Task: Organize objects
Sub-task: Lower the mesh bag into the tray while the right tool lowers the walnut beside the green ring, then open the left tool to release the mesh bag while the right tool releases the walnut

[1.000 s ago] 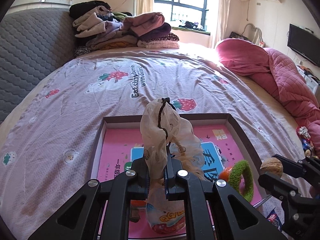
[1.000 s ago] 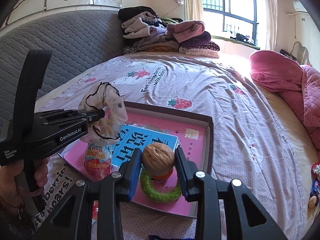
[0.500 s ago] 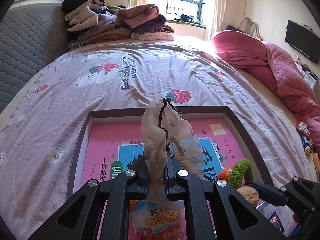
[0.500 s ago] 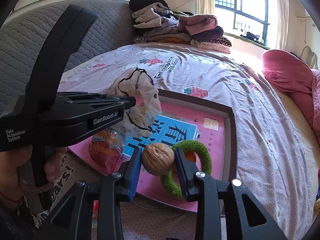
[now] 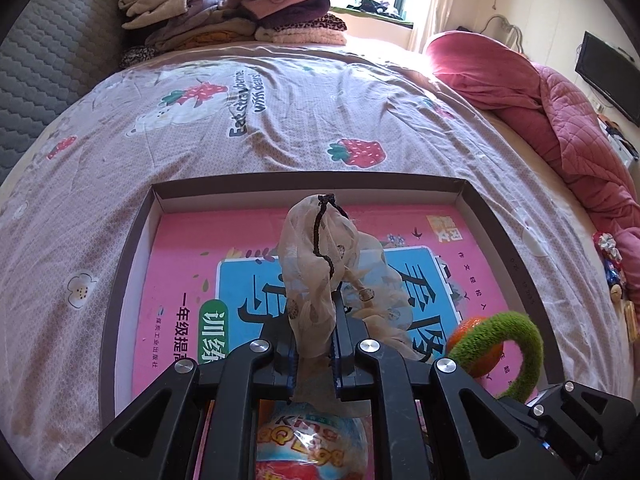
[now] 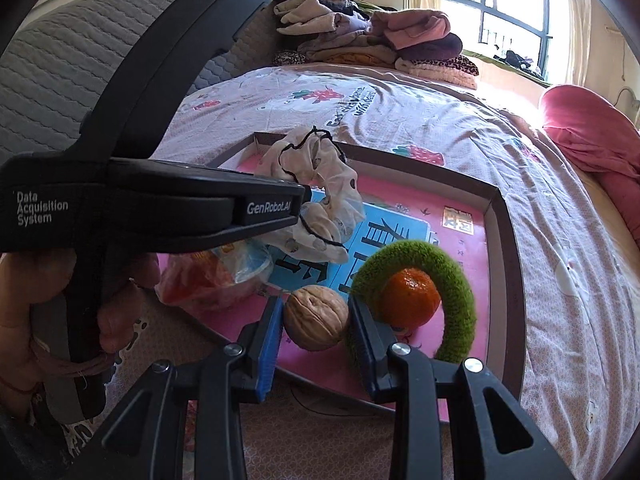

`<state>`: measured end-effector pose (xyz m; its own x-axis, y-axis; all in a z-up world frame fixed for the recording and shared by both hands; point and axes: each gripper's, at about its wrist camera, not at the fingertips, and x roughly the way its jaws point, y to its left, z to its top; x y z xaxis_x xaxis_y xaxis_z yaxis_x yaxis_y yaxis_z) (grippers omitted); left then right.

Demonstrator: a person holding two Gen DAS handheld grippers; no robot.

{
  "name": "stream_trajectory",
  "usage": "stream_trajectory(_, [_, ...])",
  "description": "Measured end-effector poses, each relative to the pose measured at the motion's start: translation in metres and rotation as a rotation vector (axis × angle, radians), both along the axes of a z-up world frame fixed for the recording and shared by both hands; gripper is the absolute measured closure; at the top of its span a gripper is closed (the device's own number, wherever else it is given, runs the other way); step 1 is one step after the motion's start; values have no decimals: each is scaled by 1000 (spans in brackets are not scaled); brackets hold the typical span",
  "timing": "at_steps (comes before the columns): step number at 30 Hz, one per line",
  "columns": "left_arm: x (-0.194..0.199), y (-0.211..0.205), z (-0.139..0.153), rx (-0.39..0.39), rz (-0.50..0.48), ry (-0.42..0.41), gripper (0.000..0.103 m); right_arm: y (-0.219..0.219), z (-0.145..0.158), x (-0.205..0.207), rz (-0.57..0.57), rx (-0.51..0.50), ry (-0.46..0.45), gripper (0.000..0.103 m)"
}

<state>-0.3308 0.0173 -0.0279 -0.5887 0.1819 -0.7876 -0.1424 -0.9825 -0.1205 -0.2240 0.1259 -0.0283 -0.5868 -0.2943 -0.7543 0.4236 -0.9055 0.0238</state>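
Observation:
A brown-rimmed tray (image 5: 304, 182) lies on the bed with a pink book (image 5: 192, 264) inside. My left gripper (image 5: 314, 344) pinches a beige sheer scrunchie (image 5: 320, 256) low over the book. Its jaws are opening, with the fabric still pressed between the pads. From the right wrist view the scrunchie (image 6: 316, 196) hangs off the left gripper (image 6: 304, 204). My right gripper (image 6: 315, 308) is shut on a walnut (image 6: 316, 322) at the tray's near edge. Beside it a green fuzzy ring (image 6: 440, 264) surrounds a small orange (image 6: 408, 298). A wrapped egg snack (image 5: 312, 440) sits under the left gripper.
The tray (image 6: 508, 260) rests on a lilac strawberry-print bedspread (image 5: 280, 112). Folded clothes (image 5: 240, 12) are piled at the far end. A pink quilt (image 5: 560, 112) is bunched on the right, with small toys (image 5: 608, 248) below it. A grey padded headboard (image 6: 80, 48) stands at the left.
Both grippers have sunk toward the tray. The scrunchie now hangs lower over the book. The walnut has come down beside the green ring and orange.

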Motion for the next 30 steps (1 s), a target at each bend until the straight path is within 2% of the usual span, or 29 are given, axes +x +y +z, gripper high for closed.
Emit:
stream_trajectory(12, [-1, 1, -5, -19, -5, -35, 81, 0, -2, -2, -8, 10, -10, 68])
stream_trajectory(30, [1, -6, 1, -29, 5, -81, 52, 3, 6, -4, -16, 8, -28, 68])
